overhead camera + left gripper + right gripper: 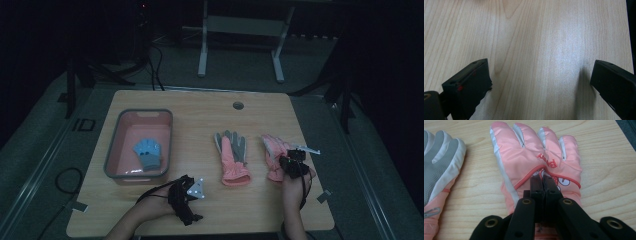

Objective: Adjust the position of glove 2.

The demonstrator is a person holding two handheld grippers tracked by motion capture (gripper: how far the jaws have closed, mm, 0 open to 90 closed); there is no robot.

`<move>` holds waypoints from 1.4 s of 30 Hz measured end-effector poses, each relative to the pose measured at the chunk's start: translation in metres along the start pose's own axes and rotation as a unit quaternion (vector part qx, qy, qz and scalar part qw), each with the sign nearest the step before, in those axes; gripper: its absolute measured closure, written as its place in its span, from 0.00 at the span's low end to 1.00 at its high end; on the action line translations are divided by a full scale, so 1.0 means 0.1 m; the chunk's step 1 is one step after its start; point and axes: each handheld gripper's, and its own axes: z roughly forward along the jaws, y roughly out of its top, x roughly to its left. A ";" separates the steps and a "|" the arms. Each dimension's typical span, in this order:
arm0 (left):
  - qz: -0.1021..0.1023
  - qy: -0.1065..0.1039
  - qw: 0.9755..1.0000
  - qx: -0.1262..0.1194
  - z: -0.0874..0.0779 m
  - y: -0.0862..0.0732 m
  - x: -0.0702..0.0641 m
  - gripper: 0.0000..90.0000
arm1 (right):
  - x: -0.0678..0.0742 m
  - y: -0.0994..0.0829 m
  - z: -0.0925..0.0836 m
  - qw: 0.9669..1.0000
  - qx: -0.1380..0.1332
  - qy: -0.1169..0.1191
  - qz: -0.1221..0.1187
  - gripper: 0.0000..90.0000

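Resting above the jaws: padded pink fabric glove (536, 157), flat on the table (604, 170)
Right gripper (543, 180): jaws pressed together over the glove's cuff
Left gripper (541, 82): jaws held apart, bare table between

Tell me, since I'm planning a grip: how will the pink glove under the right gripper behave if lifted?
The pink glove looks padded and soft, so it would likely droop from any pinch point. Its shiny shell may be somewhat slippery. It probably weighs little. The right gripper has its jaws shut over the glove's back.

Wooden table (260, 205): pink bin (111, 159), two pink gloves (233, 159)
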 end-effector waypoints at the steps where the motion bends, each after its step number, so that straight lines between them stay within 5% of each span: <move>1: 0.001 0.000 1.000 0.002 0.00 0.00 0.00 0.03 | 0.00 0.01 0.00 1.000 0.003 0.002 -0.002 0.95; 7: 0.003 0.001 1.000 0.003 0.00 0.00 -0.01 0.03 | -0.06 0.13 -0.10 0.999 0.007 0.022 -0.039 0.86; 12: 0.005 0.003 1.000 0.005 0.01 0.01 -0.01 0.03 | -0.15 0.25 -0.22 0.993 0.006 0.069 -0.094 0.78; 14: 0.008 0.004 1.000 0.008 0.01 0.02 0.00 0.03 | -0.17 0.27 -0.24 0.992 0.008 0.067 -0.107 0.78; 15: 0.007 0.004 1.000 0.008 0.01 0.02 -0.01 0.03 | -0.23 0.32 -0.26 0.987 0.004 0.105 -0.125 0.75; 22: 0.004 0.004 1.000 0.007 0.01 0.02 -0.01 0.03 | -0.39 0.50 -0.30 0.974 0.007 0.137 -0.182 0.73; 25: 0.002 0.004 1.000 0.007 0.01 0.03 0.00 0.03 | -0.44 0.52 -0.30 0.970 0.011 0.159 -0.186 0.71; 39: 0.001 0.001 1.000 0.009 0.01 0.03 0.02 0.03 | -0.47 0.28 -0.01 0.970 0.046 0.167 -0.173 0.66; 42: 0.002 0.003 1.000 0.010 0.01 0.03 0.01 0.03 | -0.46 0.22 0.09 0.972 0.059 0.143 -0.179 0.64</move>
